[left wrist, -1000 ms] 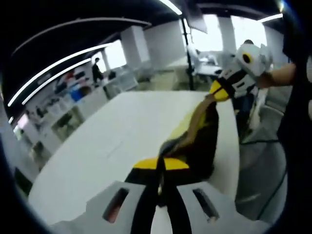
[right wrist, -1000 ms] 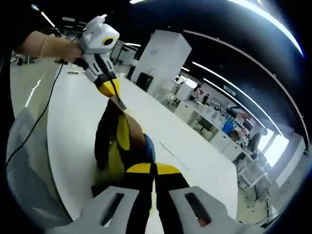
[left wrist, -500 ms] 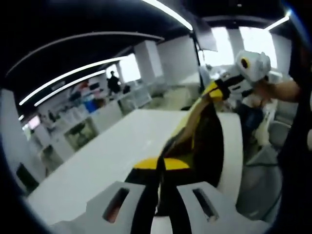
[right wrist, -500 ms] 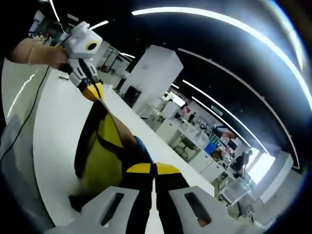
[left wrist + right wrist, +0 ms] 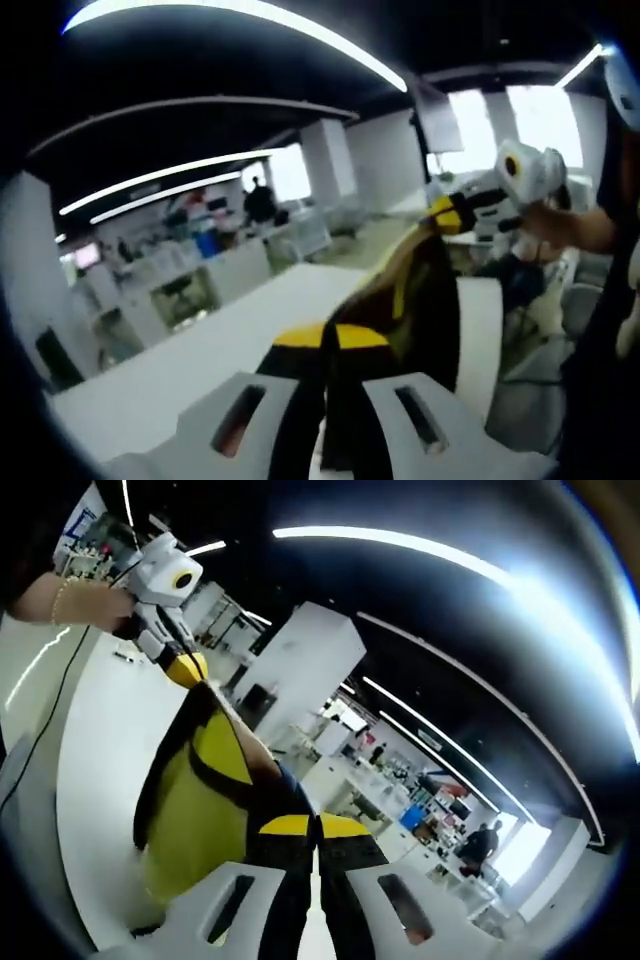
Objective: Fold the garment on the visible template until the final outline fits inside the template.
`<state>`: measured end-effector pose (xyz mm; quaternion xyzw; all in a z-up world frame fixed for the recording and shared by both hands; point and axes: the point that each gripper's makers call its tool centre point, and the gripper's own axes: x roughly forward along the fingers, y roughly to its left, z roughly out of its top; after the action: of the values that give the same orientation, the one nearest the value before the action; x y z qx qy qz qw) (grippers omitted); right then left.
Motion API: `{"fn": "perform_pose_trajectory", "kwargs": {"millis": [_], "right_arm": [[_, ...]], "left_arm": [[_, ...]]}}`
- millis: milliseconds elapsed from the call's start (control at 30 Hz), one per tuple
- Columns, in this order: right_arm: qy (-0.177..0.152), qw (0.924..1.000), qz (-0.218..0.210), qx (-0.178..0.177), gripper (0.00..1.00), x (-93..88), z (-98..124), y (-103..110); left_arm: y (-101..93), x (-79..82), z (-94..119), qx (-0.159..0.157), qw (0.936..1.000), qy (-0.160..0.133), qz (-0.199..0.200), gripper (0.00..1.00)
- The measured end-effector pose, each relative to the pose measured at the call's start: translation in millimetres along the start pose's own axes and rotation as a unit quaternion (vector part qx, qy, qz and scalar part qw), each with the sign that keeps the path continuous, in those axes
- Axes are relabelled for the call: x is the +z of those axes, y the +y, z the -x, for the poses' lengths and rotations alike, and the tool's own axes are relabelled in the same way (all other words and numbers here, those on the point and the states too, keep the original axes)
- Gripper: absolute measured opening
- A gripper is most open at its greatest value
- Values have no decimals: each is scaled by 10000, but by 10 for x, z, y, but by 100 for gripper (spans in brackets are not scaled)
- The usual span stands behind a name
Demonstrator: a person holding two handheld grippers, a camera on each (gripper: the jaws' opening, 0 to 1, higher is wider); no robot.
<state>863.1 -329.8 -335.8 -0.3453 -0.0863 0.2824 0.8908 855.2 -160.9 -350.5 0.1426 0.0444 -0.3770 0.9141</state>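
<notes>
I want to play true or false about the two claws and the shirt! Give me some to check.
1. Both claws pinch the shirt. True: the left claw and right claw each grip it.
2. The shirt lies flat on the table. False: it hangs stretched between the claws, above the table.
3. The shirt is black and yellow. True.
4. The table is red. False: it is white.
5. The right claw is wide open. False: it is shut on the shirt.
</notes>
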Motion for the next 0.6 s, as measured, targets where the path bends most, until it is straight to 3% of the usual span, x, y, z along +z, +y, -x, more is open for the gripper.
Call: {"fn": "perform_pose_trajectory", "kwargs": {"millis": [300, 600], "right_arm": [[-433, 9990, -4, -147, 1, 395, 225, -152], [-700, 9973, -204, -19, 1, 591, 535, -84]], "left_arm": [[-80, 306, 252, -108, 9991, -373, 172, 0], [-297, 466, 535, -315, 9967, -518, 548, 0]]}}
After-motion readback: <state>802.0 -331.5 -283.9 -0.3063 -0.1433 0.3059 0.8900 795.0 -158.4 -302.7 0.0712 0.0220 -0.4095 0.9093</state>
